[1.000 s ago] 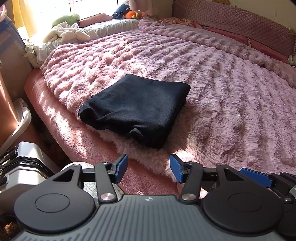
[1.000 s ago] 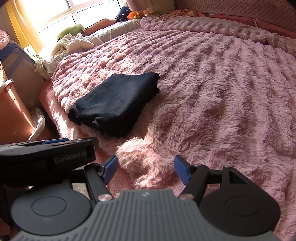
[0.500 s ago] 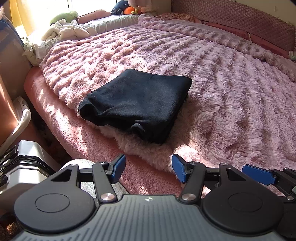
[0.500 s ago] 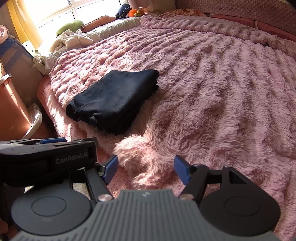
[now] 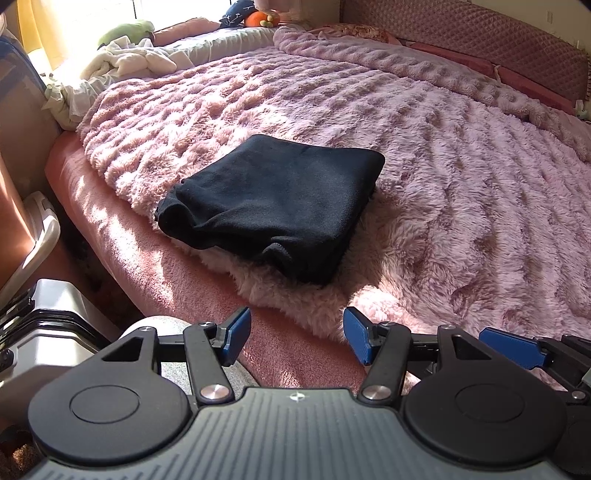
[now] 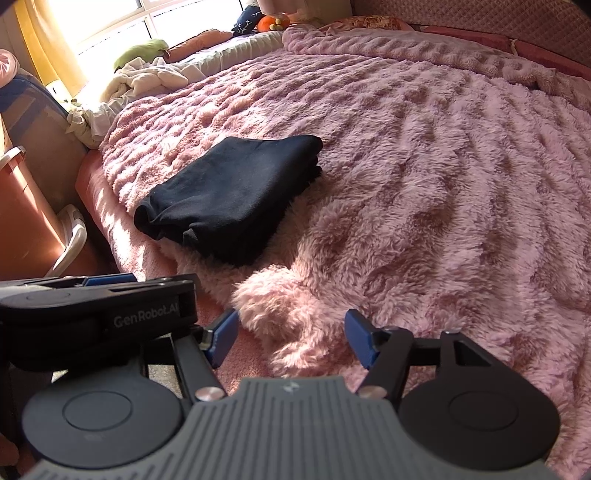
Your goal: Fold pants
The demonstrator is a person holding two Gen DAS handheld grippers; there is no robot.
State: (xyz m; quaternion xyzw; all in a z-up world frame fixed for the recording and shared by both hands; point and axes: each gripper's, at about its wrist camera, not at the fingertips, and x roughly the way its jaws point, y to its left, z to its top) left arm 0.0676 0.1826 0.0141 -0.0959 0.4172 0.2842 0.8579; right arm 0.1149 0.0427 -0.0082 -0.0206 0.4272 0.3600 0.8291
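Note:
The black pants [image 5: 273, 206] lie folded into a thick rectangle on the fluffy pink blanket [image 5: 461, 192], close to the bed's near-left edge; in the right wrist view the pants [image 6: 229, 199] show left of centre. My left gripper [image 5: 297, 328] hovers open over the bed edge, short of the pants, with nothing between its blue pads. Beside it my right gripper [image 6: 291, 332] hangs over a blanket fold, its jaws closing slightly but wide apart and empty. Each view catches the other gripper at its side.
Crumpled white cloths [image 5: 129, 62] and an orange toy [image 5: 258, 18] lie at the bed's far left by the window. A quilted headboard [image 5: 461, 33] runs along the back. A silver case [image 5: 48, 325] and a brown bin [image 6: 26, 221] stand on the floor at left.
My left jaws have spread a little wider and my right jaws have narrowed a little. The pants have not moved and both hands stay roughly in place.

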